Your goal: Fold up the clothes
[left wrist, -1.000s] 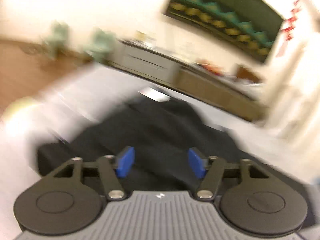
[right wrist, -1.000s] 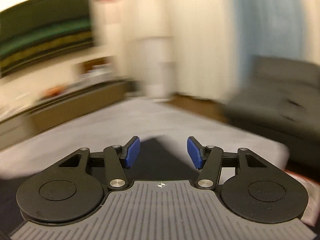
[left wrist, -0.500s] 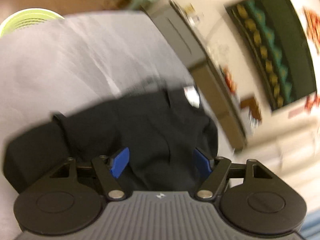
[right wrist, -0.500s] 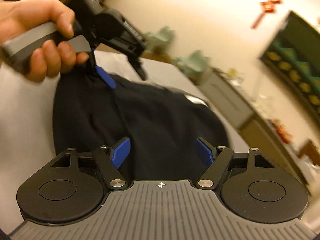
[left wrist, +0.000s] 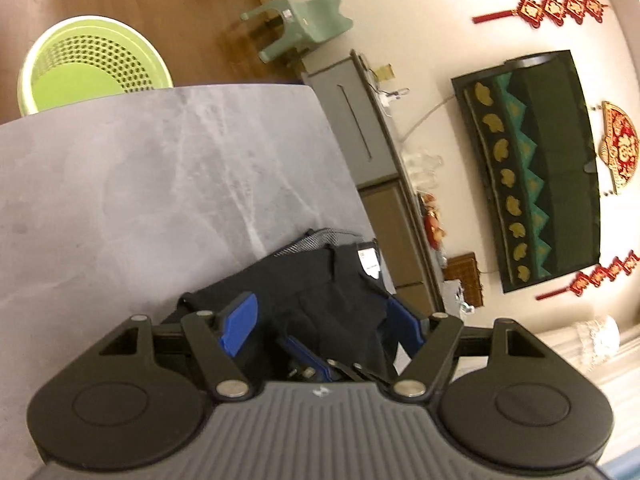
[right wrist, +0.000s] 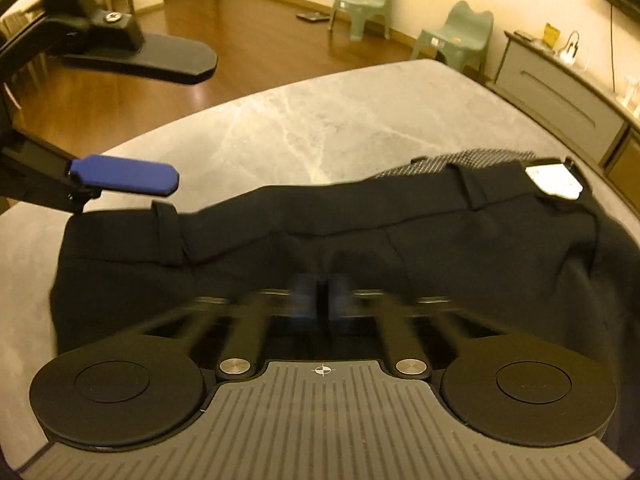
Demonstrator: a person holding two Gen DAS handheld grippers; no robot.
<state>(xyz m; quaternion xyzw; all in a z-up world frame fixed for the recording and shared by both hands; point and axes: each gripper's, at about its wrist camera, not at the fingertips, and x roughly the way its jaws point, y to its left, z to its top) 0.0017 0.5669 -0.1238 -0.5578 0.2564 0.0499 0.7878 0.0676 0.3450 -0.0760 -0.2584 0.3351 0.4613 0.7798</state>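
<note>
Black trousers (right wrist: 360, 232) lie bunched on the grey marble table (right wrist: 320, 120), waistband toward the far side, a white tag (right wrist: 554, 178) at the right end. My right gripper (right wrist: 322, 294) is shut on the trousers' cloth near the crotch; its pads are blurred and pucker the fabric. My left gripper (right wrist: 192, 120) hovers open over the left end of the waistband, one blue pad (right wrist: 124, 174) just above it, nothing between its fingers. In the left wrist view the trousers (left wrist: 320, 280) show past the open left gripper (left wrist: 324, 324), with the right gripper's fingers (left wrist: 304, 356) under the cloth.
A lime perforated basket (left wrist: 92, 64) stands on the wooden floor past the table's far corner. Pale green small chairs (right wrist: 456, 36) and a long grey cabinet (right wrist: 560, 92) line the wall. The table edge runs close to the trousers' right end.
My right gripper swung across from the sofa side to the trousers and closed on the cloth. The left gripper rolled and sank closer to the waistband, staying open.
</note>
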